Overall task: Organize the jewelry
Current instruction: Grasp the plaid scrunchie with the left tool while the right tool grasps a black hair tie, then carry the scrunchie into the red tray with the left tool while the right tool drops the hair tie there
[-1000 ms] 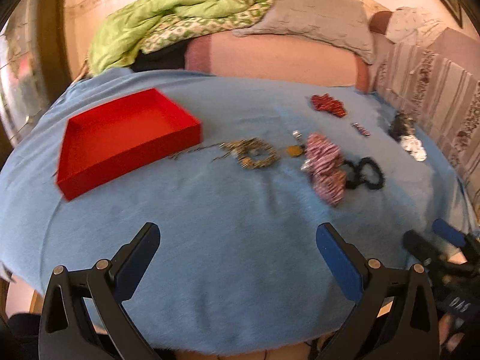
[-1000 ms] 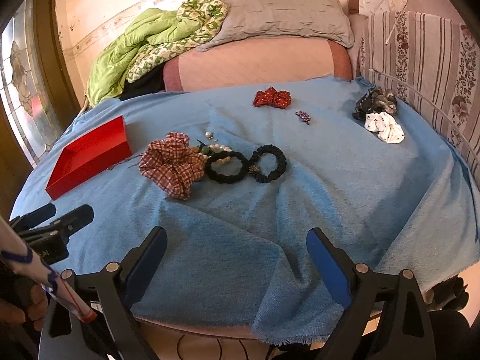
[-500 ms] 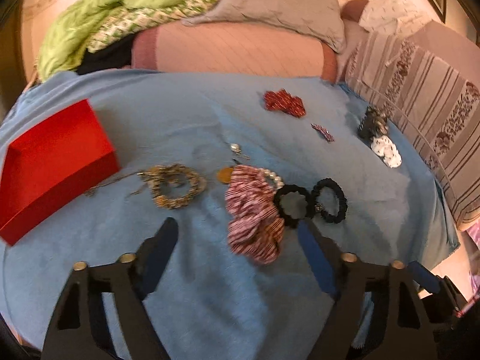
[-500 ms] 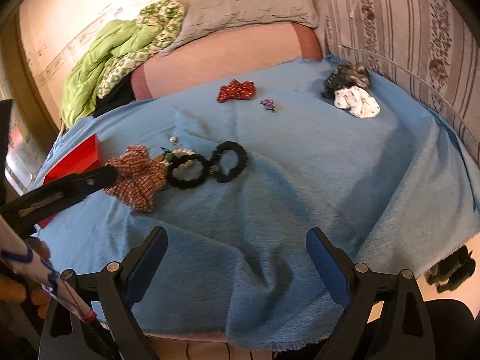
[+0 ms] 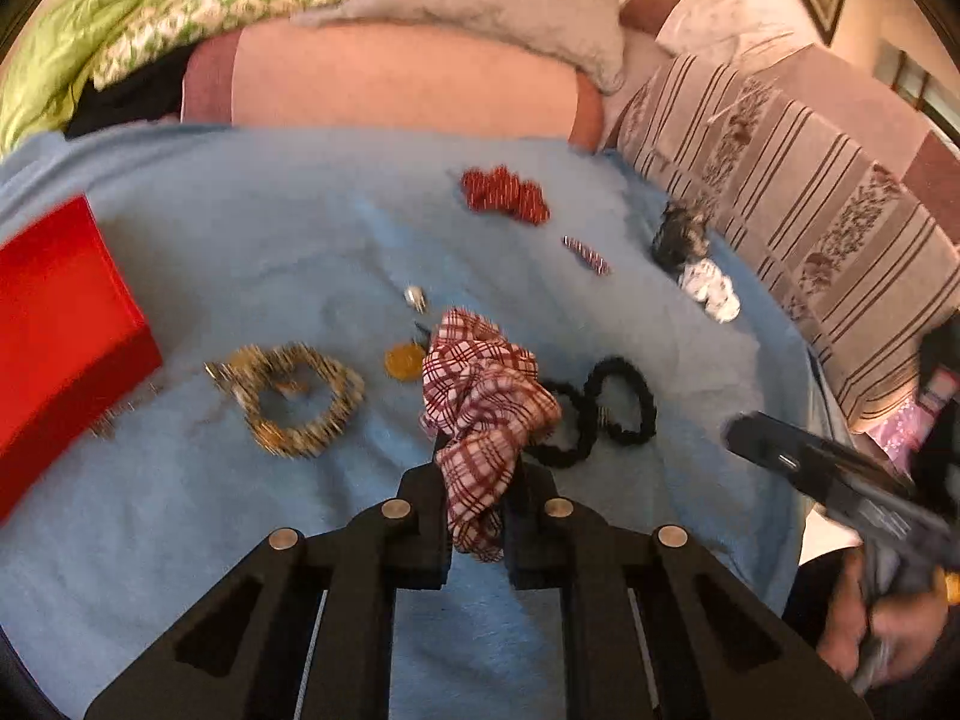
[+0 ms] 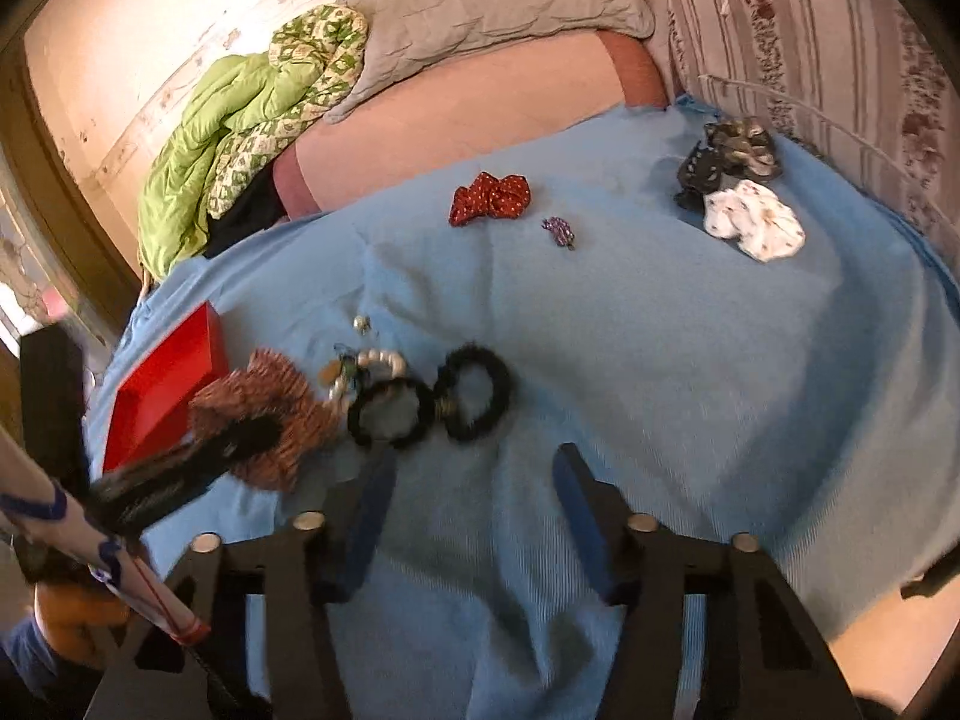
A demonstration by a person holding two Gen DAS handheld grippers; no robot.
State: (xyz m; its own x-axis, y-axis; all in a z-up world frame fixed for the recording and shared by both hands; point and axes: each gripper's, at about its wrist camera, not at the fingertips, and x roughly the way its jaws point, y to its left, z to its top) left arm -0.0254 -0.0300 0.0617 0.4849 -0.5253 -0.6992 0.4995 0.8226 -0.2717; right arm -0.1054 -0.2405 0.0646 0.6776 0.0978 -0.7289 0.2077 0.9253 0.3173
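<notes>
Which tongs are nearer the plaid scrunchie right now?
Left. The left tongs are closing on the plaid scrunchie; the right tongs hover short of the black scrunchies beside it.

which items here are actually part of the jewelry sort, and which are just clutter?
Part of the job:
- plaid scrunchie, with the left gripper closing on it
- red tray
- gold bracelet
- black scrunchies
- red bow
- white scrunchie
- right gripper, closing on nothing

Just lying about:
- green quilt
- grey pillow
- striped cushion
</notes>
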